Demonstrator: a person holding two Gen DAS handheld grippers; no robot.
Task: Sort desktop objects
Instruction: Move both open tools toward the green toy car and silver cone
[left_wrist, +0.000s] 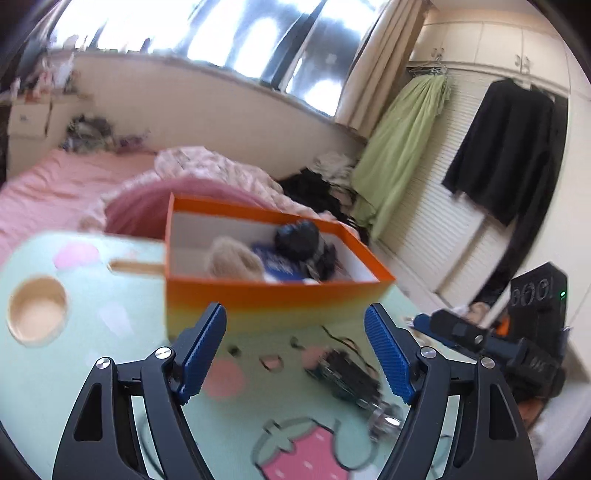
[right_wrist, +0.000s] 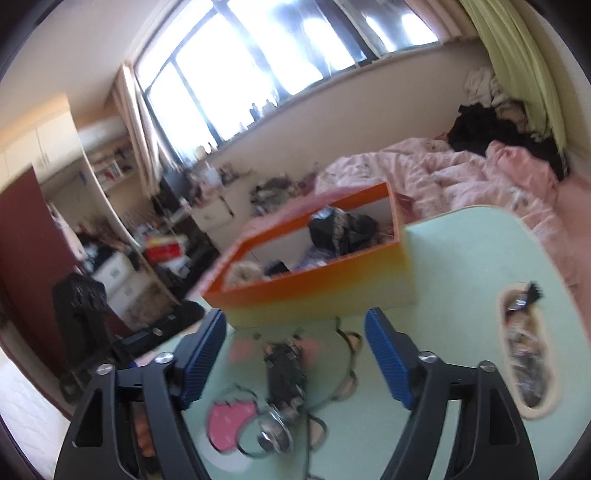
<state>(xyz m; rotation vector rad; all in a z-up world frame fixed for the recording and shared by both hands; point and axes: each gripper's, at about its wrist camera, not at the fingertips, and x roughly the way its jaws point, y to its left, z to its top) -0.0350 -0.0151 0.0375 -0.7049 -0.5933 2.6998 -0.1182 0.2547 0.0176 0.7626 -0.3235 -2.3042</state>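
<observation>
Left wrist view shows the item most likely next in line, a dark gadget with a metal end and a thin cord (left_wrist: 354, 380), lying loose on the mint-green tabletop (left_wrist: 110, 332) just in front of the orange box (left_wrist: 273, 295). From the right wrist view the same gadget (right_wrist: 284, 373) lies between the blue pads, though nothing presses on it. The left gripper (left_wrist: 295, 354) stands wide open and holds nothing; the right gripper (right_wrist: 295, 354) is likewise spread wide and empty, and it shows at the right edge of the left view as a dark body (left_wrist: 491, 347). Inside the box several things already sit: a pale fluffy item (left_wrist: 232, 258), something blue (left_wrist: 277, 264) and a black bundle (left_wrist: 299, 236) (blur hides what each really is). That suggests the sorting is well under way but not finished. Left to do, by this reading: the gadget and its cord, and perhaps the clutter in the oval tray slot (right_wrist: 524, 354) at the right of the desk. The round cup recess (left_wrist: 37, 314) on the other side looks bare. Beyond the desk lies a pink bed (left_wrist: 66, 184).
</observation>
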